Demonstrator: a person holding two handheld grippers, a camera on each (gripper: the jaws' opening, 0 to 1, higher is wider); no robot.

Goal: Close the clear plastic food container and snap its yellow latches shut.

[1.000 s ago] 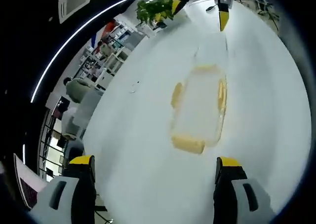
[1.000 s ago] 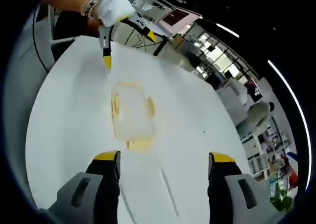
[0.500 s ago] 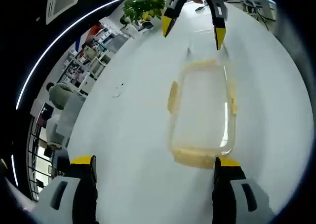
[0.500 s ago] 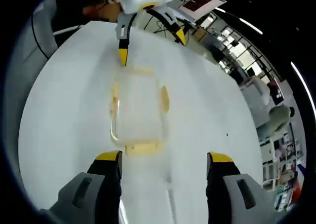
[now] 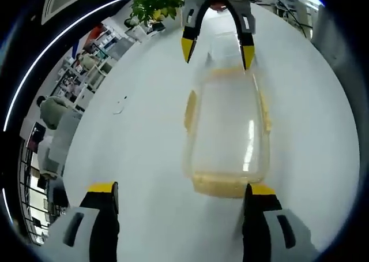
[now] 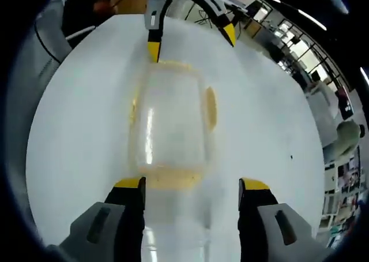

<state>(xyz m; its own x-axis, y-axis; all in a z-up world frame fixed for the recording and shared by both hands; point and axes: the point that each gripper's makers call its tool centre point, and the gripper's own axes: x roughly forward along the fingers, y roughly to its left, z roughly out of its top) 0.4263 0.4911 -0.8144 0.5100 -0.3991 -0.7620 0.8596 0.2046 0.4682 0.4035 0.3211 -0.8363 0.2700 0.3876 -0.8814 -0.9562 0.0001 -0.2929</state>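
In the left gripper view, the container (image 5: 228, 135) was seen lying on the white table (image 5: 144, 158), its long axis running straight away from the camera. Its near end sat between the left gripper's (image 5: 180, 188) jaw tips, which were spread wide and held nothing. Yellow latches were made out at the near end (image 5: 222, 184), on both long sides (image 5: 189, 109), and at the far end. The right gripper (image 5: 215, 49) was seen across the table, jaws wide, its tips just at the container's far end. The lid appeared to be seated on the body already, though this could not be told for certain through the clear plastic. A plant (image 5: 155, 5) stood beyond the table's far edge.

In the right gripper view, the same container (image 6: 170, 123) was seen from the opposite end, again lengthwise along the view. Its near latch (image 6: 173, 181) lay between the right gripper's (image 6: 193, 187) wide, empty jaws. The left gripper (image 6: 192, 42) was seen at the far end, also spread wide.

The step in hand was judged to be the approach to the two end latches, one gripper at each end. Whether any latch was snapped down could not be told. The next move was judged to call for each gripper to be lowered onto its own end latch and pressed, with the container steadied from the opposite end so that it would not slide along its length.
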